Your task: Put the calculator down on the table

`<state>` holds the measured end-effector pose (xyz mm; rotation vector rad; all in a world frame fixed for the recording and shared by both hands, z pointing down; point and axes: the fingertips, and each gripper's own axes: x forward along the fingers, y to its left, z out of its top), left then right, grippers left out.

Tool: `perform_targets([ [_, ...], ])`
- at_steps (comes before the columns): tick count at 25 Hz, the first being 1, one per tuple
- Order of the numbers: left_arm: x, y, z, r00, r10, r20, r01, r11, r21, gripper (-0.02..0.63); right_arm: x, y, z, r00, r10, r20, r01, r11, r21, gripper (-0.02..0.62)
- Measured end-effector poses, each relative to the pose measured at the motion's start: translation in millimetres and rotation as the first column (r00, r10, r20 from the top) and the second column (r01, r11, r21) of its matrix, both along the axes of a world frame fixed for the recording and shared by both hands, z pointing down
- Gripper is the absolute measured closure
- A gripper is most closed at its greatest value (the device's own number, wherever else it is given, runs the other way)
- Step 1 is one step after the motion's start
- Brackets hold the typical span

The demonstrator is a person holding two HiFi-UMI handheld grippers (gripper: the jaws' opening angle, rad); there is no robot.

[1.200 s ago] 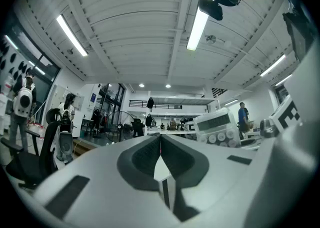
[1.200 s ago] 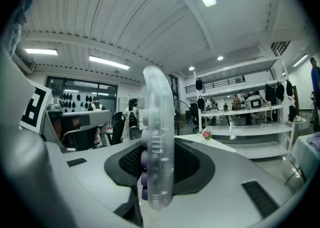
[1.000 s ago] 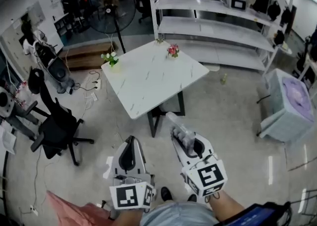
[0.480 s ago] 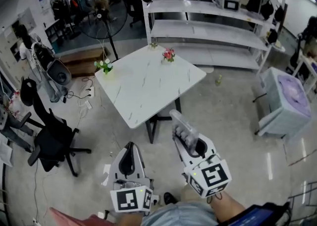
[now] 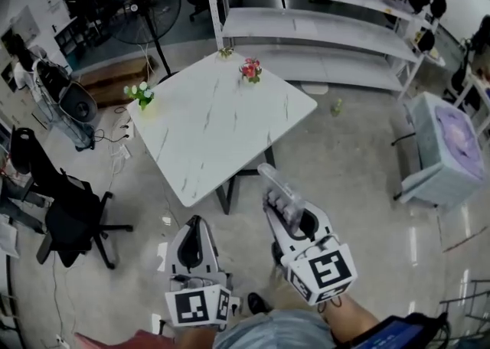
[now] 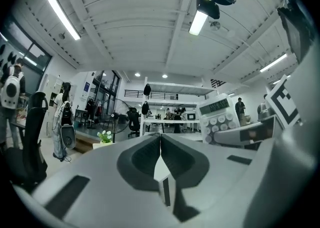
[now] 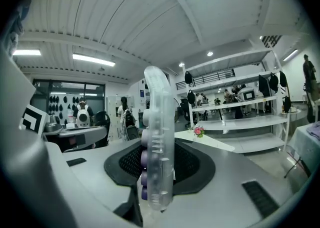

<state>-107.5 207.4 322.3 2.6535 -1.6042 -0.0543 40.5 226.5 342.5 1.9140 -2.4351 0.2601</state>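
"Between the jaws of my right tool (image 5: pixel 289 213) is the see-through plastic calculator with round keys (image 5: pixel 274 187). The jaws are about half way closed and squeeze its lower end. It stands on its thin edge, and most of it sticks out past the jaws."

"Is it over the white square desk with grey streaks (image 5: pixel 222 125) yet?"

"No. It is up in the air near the desk's closest corner, and under it I see only the shiny grey floor (image 5: pixel 360 164). If I let go now, I think it would fall and could crack."

"What else could go wrong?"

"The plastic looks smooth and I hold only one end. It might slip or swing round if I bump the desk's edge. Set down on its thin edge, it would likely tip over with a bang, so I should lay it flat."

"And your other tool?"

"My left tool (image 5: pixel 194 223) is closed tight with nothing in it, so it can't catch anything."

"The flowers?"

"The small pot of pink flowers (image 5: pixel 249 70) and the small pot of white flowers (image 5: pixel 141 93) sit at far corners. I'd hit them only by reaching too far."
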Motion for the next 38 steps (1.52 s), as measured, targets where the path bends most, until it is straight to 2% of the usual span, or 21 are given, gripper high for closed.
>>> perform_targets([
  [9,63,-100,12,0.996,-0.048,0.073,0.050,0.998,-0.039,0.597,56,-104,31,0.996,-0.076,0.048,0.080,0.994,-0.078,0.449],
  [15,100,-153,11,0.991,-0.081,0.107,0.085,0.996,-0.039,0.597,89,-160,40,0.991,-0.118,0.060,0.123,0.989,-0.082,0.449],
  [19,111,-173,-1,0.988,-0.108,0.111,0.110,0.994,-0.017,0.597,98,-187,34,0.986,-0.153,0.061,0.158,0.984,-0.080,0.449],
  [28,86,-205,-17,0.972,-0.216,0.088,0.215,0.976,0.021,0.597,77,-237,10,0.968,-0.248,0.046,0.249,0.968,-0.032,0.449],
  [34,54,-242,-6,0.959,-0.277,0.063,0.277,0.961,0.016,0.597,49,-279,18,0.954,-0.300,0.029,0.301,0.952,-0.057,0.448],
  [38,27,-277,-1,0.952,-0.303,0.039,0.303,0.953,0.013,0.597,14,-316,29,0.937,-0.349,0.025,0.350,0.933,-0.089,0.449],
])
